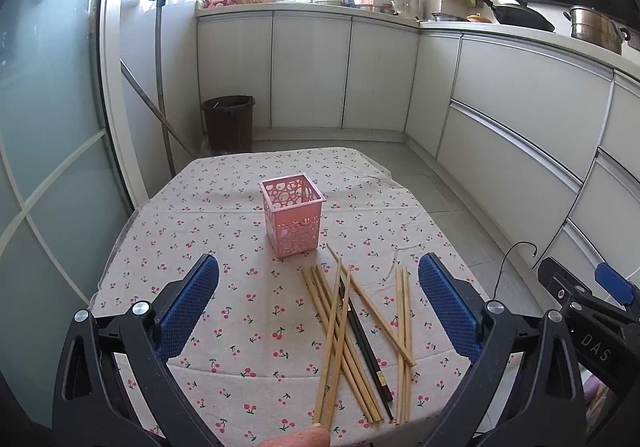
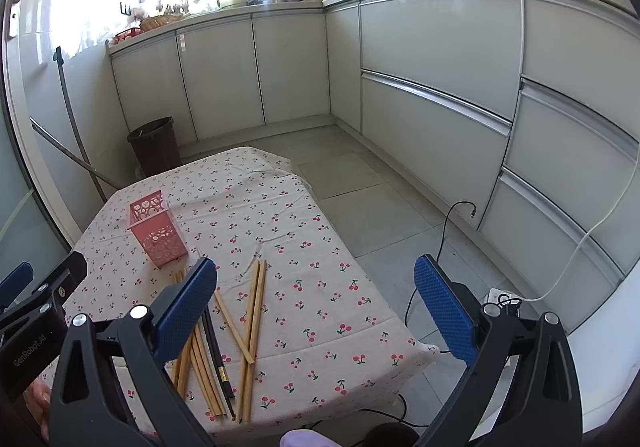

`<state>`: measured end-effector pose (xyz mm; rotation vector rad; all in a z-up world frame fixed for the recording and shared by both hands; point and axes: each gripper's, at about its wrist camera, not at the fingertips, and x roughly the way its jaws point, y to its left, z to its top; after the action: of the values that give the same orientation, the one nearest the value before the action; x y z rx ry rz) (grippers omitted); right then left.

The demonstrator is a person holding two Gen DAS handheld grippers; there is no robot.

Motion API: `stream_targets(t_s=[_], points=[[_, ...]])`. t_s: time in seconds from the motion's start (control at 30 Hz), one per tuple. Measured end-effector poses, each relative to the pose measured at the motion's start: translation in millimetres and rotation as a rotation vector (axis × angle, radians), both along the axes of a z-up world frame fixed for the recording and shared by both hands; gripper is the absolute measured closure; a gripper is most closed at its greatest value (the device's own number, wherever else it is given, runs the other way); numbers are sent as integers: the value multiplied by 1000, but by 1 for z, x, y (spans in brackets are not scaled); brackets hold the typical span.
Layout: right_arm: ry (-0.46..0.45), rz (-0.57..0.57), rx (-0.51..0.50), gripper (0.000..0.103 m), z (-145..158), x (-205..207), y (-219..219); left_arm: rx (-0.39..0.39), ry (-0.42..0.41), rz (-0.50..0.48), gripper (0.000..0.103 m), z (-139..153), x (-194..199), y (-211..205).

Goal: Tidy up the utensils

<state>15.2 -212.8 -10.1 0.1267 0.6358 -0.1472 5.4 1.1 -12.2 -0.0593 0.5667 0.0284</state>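
A pink perforated square holder (image 1: 292, 221) stands upright and empty near the middle of the table with the cherry-print cloth (image 1: 224, 207). Several wooden chopsticks (image 1: 344, 339) and one black chopstick (image 1: 366, 347) lie loose and crossed just in front of it, toward the near right. My left gripper (image 1: 318, 311) is open and empty, above the near edge, with the pile between its fingers. In the right wrist view the holder (image 2: 157, 231) is at the left and the chopsticks (image 2: 250, 327) lie near my left finger. My right gripper (image 2: 314, 307) is open and empty, over the table's right edge.
The table's right edge drops to a tiled floor (image 2: 380, 207) with a black cable (image 2: 444, 243) and a power strip (image 2: 500, 299). A dark bin (image 1: 229, 123) and mop handles (image 1: 162, 87) stand beyond the table. White cabinets (image 1: 520, 119) run along the right and back.
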Motion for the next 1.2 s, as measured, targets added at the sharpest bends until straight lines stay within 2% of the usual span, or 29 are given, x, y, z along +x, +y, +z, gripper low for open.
stream_targets(t_s=[1.2], points=[[7,5,-6,7,-2,-1,3,4,23,4,7,-2,4,1]])
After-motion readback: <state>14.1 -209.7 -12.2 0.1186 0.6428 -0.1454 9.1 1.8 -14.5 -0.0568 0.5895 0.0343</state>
